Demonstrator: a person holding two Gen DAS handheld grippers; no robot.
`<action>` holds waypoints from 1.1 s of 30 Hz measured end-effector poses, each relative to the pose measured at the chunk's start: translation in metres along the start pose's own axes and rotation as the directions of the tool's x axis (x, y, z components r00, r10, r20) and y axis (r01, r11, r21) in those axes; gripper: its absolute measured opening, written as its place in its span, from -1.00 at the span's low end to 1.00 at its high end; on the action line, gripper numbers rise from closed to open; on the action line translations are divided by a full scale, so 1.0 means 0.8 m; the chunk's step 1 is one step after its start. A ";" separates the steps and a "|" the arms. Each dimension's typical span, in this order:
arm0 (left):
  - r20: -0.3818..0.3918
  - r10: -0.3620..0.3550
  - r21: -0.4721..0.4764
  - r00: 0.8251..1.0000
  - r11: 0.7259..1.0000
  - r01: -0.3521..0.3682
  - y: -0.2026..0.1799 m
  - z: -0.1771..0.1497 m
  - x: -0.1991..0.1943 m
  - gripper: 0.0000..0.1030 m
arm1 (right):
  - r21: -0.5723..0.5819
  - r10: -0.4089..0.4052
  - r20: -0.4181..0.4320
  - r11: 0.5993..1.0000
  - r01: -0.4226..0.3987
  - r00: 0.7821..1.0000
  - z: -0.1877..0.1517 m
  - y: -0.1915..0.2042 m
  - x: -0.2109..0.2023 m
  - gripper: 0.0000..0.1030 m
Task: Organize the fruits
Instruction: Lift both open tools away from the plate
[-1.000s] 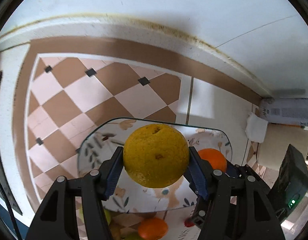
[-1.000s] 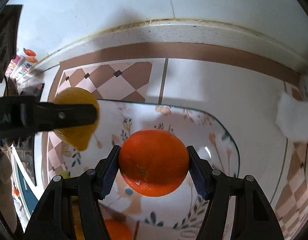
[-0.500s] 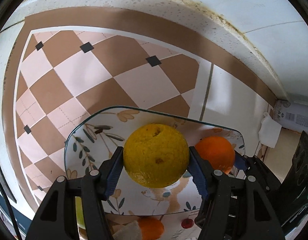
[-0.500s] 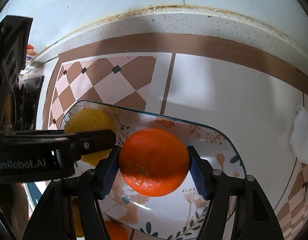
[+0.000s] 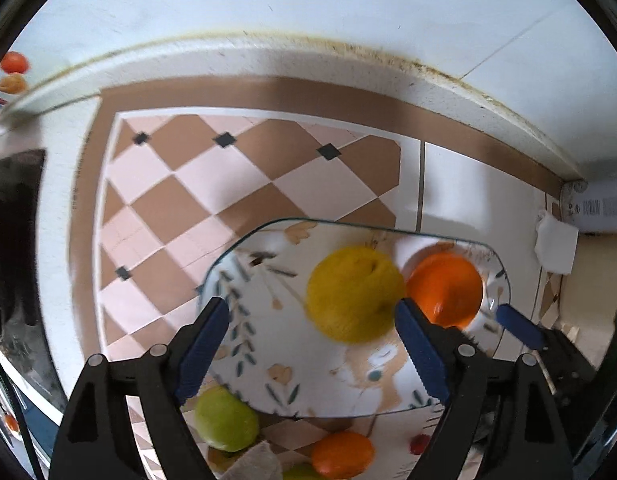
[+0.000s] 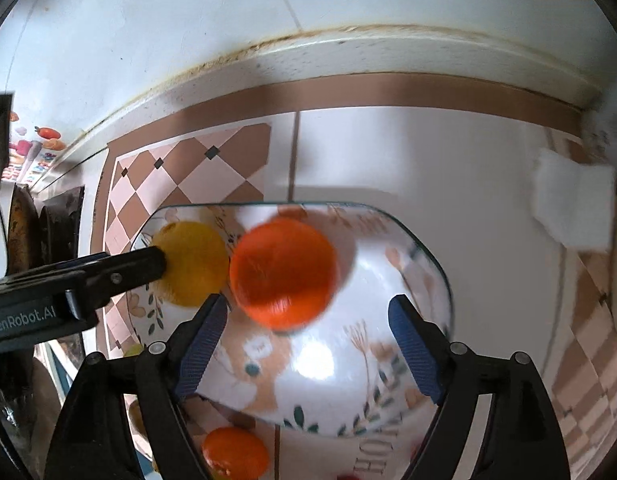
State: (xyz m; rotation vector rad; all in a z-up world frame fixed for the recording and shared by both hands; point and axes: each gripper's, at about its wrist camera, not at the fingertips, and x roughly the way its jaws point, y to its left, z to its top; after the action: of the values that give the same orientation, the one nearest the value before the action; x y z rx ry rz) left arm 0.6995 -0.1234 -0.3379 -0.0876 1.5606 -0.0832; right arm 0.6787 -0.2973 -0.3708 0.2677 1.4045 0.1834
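A yellow orange [image 5: 354, 294] and a deep orange one [image 5: 444, 290] lie side by side on the flowered glass plate [image 5: 268, 240]. My left gripper [image 5: 312, 344] is open and empty just behind the yellow fruit. My right gripper [image 6: 308, 338] is open and empty behind the orange [image 6: 282, 274], with the yellow fruit [image 6: 194, 262] to its left on the same plate [image 6: 428, 264]. The left gripper's arm [image 6: 68, 284] shows in the right wrist view.
A green fruit [image 5: 226, 420] and another orange [image 5: 342, 454] lie on the counter in front of the plate; that orange also shows in the right wrist view [image 6: 234, 456]. A white folded cloth [image 6: 574, 204] lies at the right. The wall edge runs along the back.
Both grippers have opened and let go of their fruits, which now rest on the plate. Both grippers have pulled back a little.
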 end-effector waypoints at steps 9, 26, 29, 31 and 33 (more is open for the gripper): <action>0.165 0.077 0.060 0.983 0.994 -0.088 0.024 -0.097 -0.053 0.64 | 0.062 -0.081 0.102 0.995 0.075 0.992 -0.084 0.003 -0.071 0.65; 0.432 0.058 0.112 0.900 0.987 -0.117 0.027 -0.237 -0.191 0.64 | 0.035 -0.082 0.328 0.997 0.074 0.941 -0.222 0.079 -0.227 0.65; 0.465 0.049 0.112 0.884 0.987 -0.113 0.028 -0.254 -0.213 0.64 | 0.035 -0.091 0.358 0.996 0.084 0.929 -0.239 0.085 -0.249 0.65; 0.482 0.041 0.114 0.875 0.987 -0.110 0.030 -0.264 -0.223 0.64 | 0.039 -0.097 0.375 0.995 0.088 0.922 -0.251 0.088 -0.261 0.65; 0.499 0.035 0.118 0.866 0.987 -0.108 0.030 -0.273 -0.232 0.64 | 0.043 -0.097 0.388 0.995 0.087 0.916 -0.260 0.090 -0.272 0.65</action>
State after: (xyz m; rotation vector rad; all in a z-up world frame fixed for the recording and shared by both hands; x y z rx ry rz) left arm 0.4791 -0.0797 -0.1579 0.0609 1.0343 -0.1044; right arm 0.4407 -0.2746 -0.1736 0.2428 1.0194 0.0300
